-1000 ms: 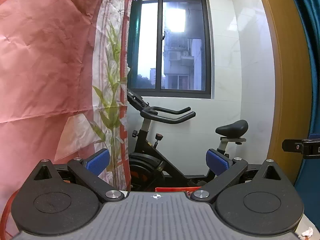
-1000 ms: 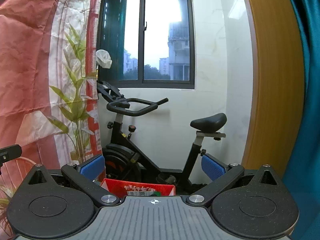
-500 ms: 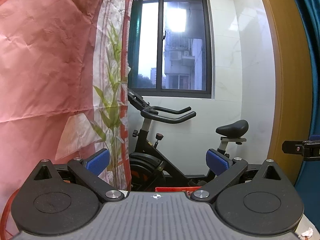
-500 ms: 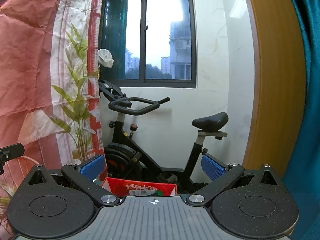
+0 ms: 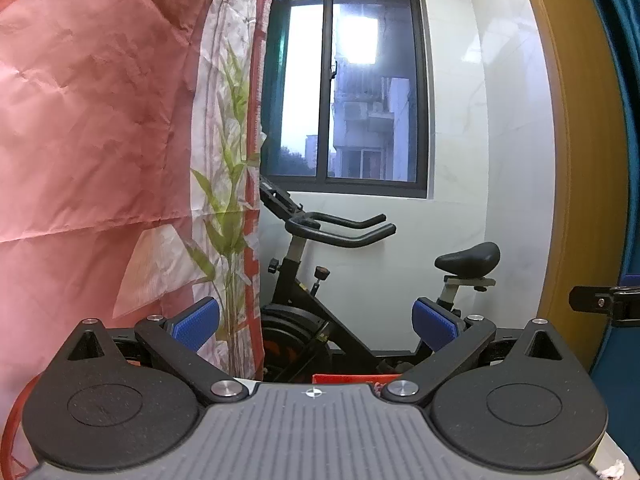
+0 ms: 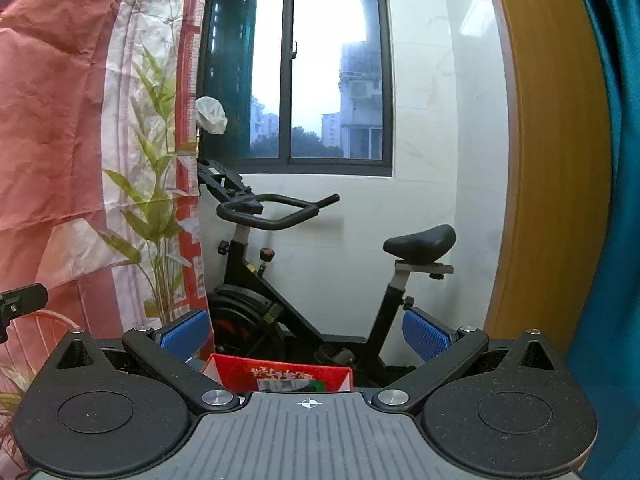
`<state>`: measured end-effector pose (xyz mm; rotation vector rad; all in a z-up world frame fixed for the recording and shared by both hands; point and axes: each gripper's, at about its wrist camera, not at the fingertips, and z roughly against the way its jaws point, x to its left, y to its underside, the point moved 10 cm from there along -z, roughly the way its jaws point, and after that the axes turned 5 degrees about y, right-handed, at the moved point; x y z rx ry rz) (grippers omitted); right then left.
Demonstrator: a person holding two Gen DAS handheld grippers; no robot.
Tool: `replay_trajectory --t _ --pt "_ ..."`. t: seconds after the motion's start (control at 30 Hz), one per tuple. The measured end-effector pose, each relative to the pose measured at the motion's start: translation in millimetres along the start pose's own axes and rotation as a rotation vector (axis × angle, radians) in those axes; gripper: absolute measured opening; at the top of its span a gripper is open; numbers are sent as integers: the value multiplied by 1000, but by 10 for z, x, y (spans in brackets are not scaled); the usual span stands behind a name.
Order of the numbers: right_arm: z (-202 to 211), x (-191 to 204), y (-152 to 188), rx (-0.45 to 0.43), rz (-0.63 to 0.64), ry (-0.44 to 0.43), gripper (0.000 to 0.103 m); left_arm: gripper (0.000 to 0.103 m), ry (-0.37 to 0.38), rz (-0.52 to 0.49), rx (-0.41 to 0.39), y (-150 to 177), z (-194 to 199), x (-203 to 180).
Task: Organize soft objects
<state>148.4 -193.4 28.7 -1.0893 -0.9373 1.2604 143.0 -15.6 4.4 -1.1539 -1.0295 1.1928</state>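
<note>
Left edge: hanging pink sheet (image 5: 92,128) with a bamboo-print border, filling the left of both views, its vertical hem just beyond the left gripper's (image 5: 316,320) left pad.
Right edge: wooden door frame (image 6: 556,152), then teal curtain (image 6: 612,208) at the far right.
Ahead: white tiled wall with a dark-framed window (image 6: 296,68); black exercise bike (image 6: 320,272) standing below it.
Open room: between the sheet's hem and the door frame, taken up low down by the bike.
Low foreground: red box (image 6: 280,374) with printed text, just past the right gripper (image 6: 306,334); only its top edge visible in the left view.
Left gripper pose: level, pointing at the window wall, jaws wide apart, nothing between the blue pads.
Right gripper pose: level, same heading, jaws wide apart and empty; beside the left one, each gripper's side showing at the edge of the other's view.
Soft thing: the pink sheet, hanging, touched by neither gripper.
</note>
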Motion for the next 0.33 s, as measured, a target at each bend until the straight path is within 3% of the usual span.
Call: replay_trajectory --t 0.33 --pt "6 -7 6 2 1 3 103 103 -11 11 -1 8 17 35"
